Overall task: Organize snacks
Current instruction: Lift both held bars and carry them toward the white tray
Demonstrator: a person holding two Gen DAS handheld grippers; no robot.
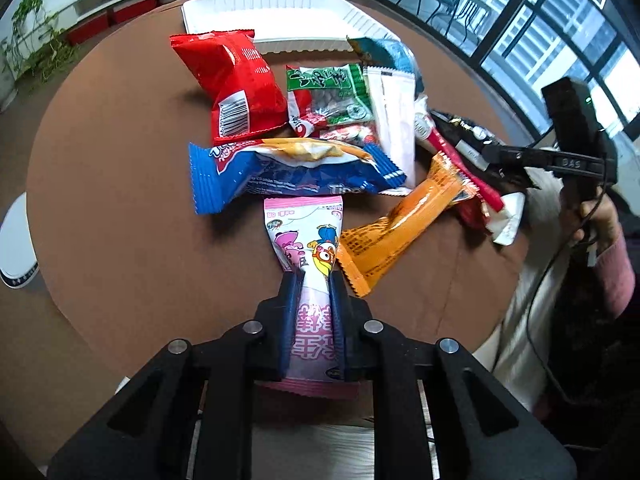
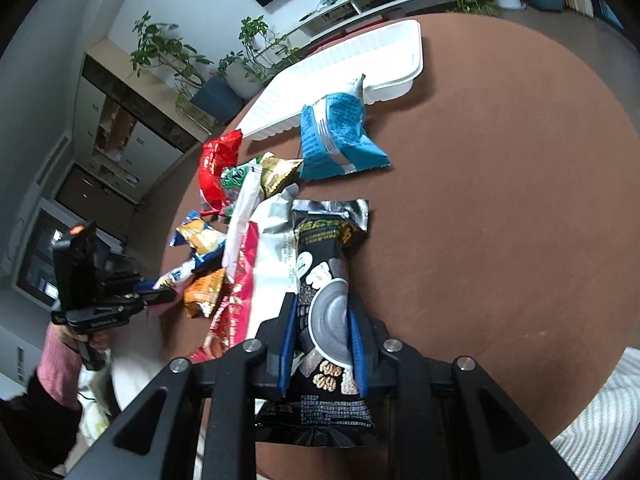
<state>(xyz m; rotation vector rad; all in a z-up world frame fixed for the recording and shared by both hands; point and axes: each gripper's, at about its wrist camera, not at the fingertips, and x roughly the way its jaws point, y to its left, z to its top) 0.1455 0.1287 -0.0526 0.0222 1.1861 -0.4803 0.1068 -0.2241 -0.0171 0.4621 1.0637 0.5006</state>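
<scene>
My left jaws [image 1: 316,280] clamp the pink packet [image 1: 310,240], long axis pointing far toward the pile on the counter [image 1: 120,200]. My right jaws [image 2: 322,312] clamp the black packet [image 2: 324,280], lengthwise too.

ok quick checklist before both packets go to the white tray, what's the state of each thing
1. Left gripper shut on the pink packet: ok.
2. Right gripper shut on the black packet: ok.
3. White tray has bare room: ok.
4. Blue packet leans on the tray's near rim, may block entry: not ok.
5. Pink packet clear of the orange packet beside it: cannot tell.
6. Black packet free of the white wrapper beside it: cannot tell.
</scene>
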